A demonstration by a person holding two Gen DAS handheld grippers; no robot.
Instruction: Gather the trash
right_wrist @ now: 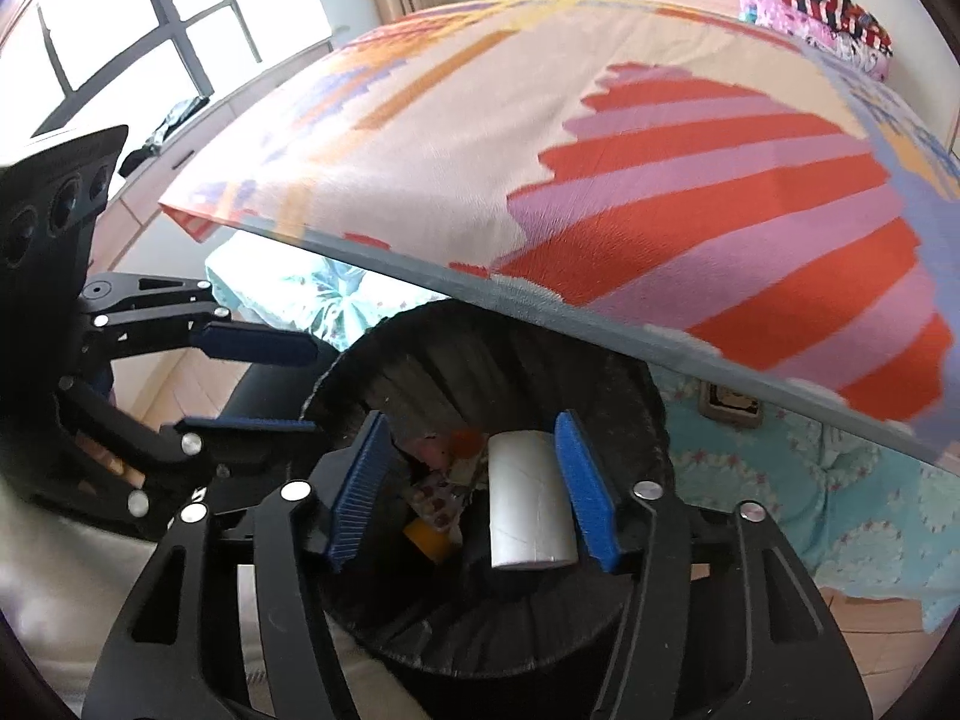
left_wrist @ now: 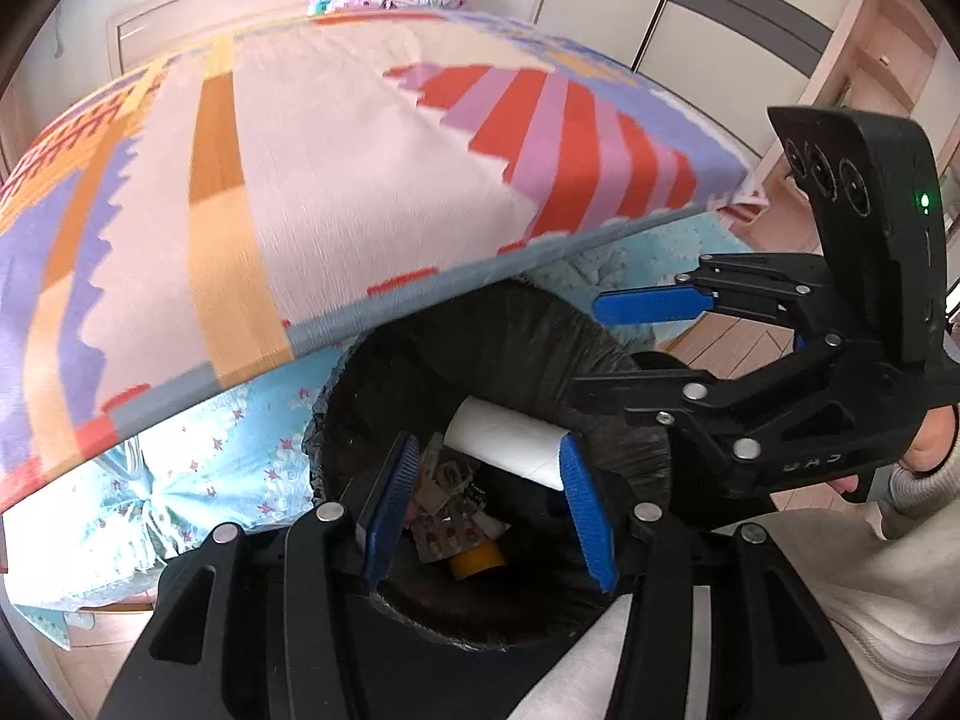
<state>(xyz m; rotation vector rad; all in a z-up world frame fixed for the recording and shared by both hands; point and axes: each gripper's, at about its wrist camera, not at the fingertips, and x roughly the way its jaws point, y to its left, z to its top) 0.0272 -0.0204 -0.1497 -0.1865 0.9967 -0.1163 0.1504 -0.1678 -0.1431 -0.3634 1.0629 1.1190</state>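
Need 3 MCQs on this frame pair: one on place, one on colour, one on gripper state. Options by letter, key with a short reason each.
1. Where is the white roll?
A. on the bed
B. inside the black bin
C. on the floor

2. What colour are the gripper pads?
A. blue
B. red
C. green

3. How do the jaws of the right gripper stand?
A. clamped on the roll
B. shut with nothing between them
C. open above the bin

Key: B, the roll lies among the trash within the bin's liner; A, the ribbed pads show blue in both views; C, there is a gap between both pads, with the roll lying down in the bin.
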